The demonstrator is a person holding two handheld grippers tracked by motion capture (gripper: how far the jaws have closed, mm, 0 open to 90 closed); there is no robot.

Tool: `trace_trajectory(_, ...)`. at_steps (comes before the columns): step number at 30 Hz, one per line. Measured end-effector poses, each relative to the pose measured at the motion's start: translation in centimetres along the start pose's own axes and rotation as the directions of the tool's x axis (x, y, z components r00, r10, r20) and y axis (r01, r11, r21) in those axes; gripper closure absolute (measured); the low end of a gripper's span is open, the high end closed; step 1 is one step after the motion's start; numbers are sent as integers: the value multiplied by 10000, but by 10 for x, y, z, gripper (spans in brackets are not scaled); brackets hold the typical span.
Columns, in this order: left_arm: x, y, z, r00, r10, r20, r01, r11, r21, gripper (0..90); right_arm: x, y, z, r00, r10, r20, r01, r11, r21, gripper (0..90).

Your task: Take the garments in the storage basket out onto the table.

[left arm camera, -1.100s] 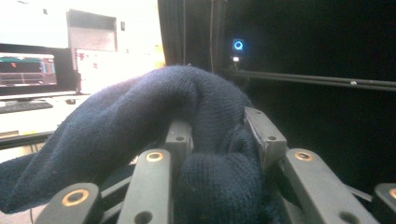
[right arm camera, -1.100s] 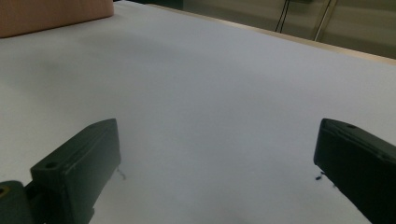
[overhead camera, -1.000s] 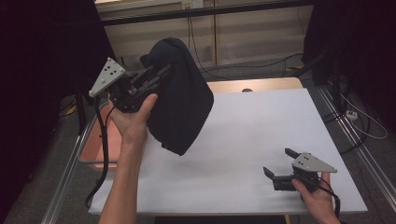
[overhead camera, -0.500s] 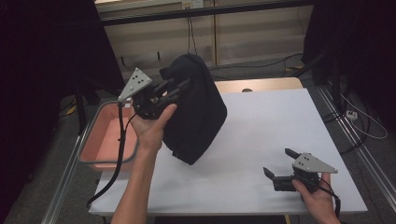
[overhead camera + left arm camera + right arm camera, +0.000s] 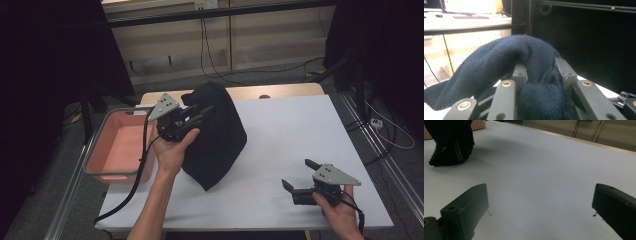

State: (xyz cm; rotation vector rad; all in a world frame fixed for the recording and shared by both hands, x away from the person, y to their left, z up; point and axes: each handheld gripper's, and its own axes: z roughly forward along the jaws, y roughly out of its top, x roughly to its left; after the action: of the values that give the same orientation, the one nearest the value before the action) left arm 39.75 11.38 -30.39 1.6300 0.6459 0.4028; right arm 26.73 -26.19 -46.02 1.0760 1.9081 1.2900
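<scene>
Fingers (image 5: 520, 75) of the left gripper (image 5: 192, 116) clenched on a bunched fold of the dark knitted garment (image 5: 217, 135), whose lower end rests on the white desk (image 5: 300, 130) beside the pink tray (image 5: 117, 147). Right gripper (image 5: 296, 176) released, fingers wide apart, low over the desk.

Lit evenly from above, bright on the white counter (image 5: 280, 150), dim and near black beyond its left and right edges. Soft shadow under the dark garment (image 5: 215, 135) toward the near edge. Slight overall softness from above. Close-up knit sharp, background window glare washed out. Near claw tips blurred.
</scene>
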Motion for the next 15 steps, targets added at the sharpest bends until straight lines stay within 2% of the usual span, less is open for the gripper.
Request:
trace_trajectory(4,-1,-10,8,9998,108,-159,-102,9994,343,661,0,0,0,10000,8,8,-8,10000,9,0)
trace_trajectory(10,1,-22,19,9998,23,-193,-10,9976,692,659,0,0,-1,10000,-14,-25,14,10000,7,0)
trace_trajectory(12,4,-31,23,9998,-192,-83,198,9958,893,658,0,0,-1,10000,-8,-9,8,10000,5,0)
trace_trajectory(15,7,-38,26,9994,-285,-210,307,9931,1130,657,0,0,-1,10000,-20,-22,20,10000,9,0)
